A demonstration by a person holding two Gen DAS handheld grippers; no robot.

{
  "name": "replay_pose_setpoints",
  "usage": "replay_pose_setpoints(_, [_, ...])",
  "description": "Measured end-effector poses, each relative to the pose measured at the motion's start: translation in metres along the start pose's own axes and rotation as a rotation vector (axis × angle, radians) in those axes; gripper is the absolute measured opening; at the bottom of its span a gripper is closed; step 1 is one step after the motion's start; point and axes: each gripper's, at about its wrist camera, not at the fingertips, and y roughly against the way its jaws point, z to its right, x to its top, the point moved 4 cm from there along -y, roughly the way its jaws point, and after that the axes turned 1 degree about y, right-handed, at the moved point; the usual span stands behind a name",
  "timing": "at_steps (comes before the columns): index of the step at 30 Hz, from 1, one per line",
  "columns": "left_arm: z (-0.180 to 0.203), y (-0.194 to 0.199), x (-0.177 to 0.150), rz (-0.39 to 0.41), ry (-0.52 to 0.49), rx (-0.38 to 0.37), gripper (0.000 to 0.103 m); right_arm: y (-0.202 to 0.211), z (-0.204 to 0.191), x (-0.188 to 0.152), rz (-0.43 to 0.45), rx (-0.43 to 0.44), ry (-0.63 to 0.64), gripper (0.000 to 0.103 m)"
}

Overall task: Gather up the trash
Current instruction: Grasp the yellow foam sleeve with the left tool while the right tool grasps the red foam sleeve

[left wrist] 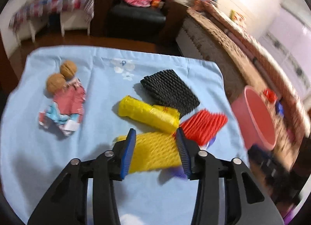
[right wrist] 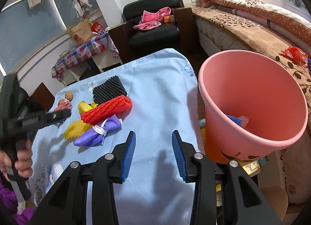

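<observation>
Foam sleeves piled on blue cloth [left wrist: 58,156]
Both grippers released: left gripper [left wrist: 155,133] straddles yellow net [left wrist: 155,153]; right gripper [right wrist: 153,134] hovers beside pink bin [right wrist: 252,137].

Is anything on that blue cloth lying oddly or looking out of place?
Mostly the pile: foam nets lie heaped crosswise, the red net across a yellow net and a purple cloth bundle. Two walnuts sit beside a crumpled wrapper. Nothing looks spilled.
</observation>
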Motion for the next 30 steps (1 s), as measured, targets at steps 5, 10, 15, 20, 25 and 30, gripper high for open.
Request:
replay_pose_setpoints(5, [-0.006, -0.021, 0.017, -0.067, 0.204, -0.028, 0.047, -0.001, 0.001, 0.001, -0.004, 0.002, -0.004, 0.038])
replay_pose_setpoints(10, [-0.018, -0.039, 0.026, -0.118, 0.345, -0.002, 0.048, -0.002, -0.005, 0.001, -0.005, 0.021, 0.009, 0.038])
replay_pose_setpoints(15, [-0.022, -0.049, 0.031, -0.127, 0.406, 0.012, 0.048, -0.004, -0.012, 0.004, -0.009, 0.07, 0.01, 0.038])
replay_pose_setpoints(20, [-0.024, -0.048, 0.03, -0.113, 0.374, 0.014, 0.019, -0.007, -0.012, 0.013, -0.025, 0.121, -0.041, 0.038])
replay_pose_setpoints(25, [-0.026, -0.043, 0.03, -0.092, 0.339, 0.001, 0.004, -0.017, -0.01, 0.023, -0.059, 0.199, -0.139, 0.04])
replay_pose_setpoints(30, [-0.023, -0.029, 0.029, -0.05, 0.298, -0.035, 0.004, -0.029, -0.015, 0.036, -0.086, 0.255, -0.211, 0.047])
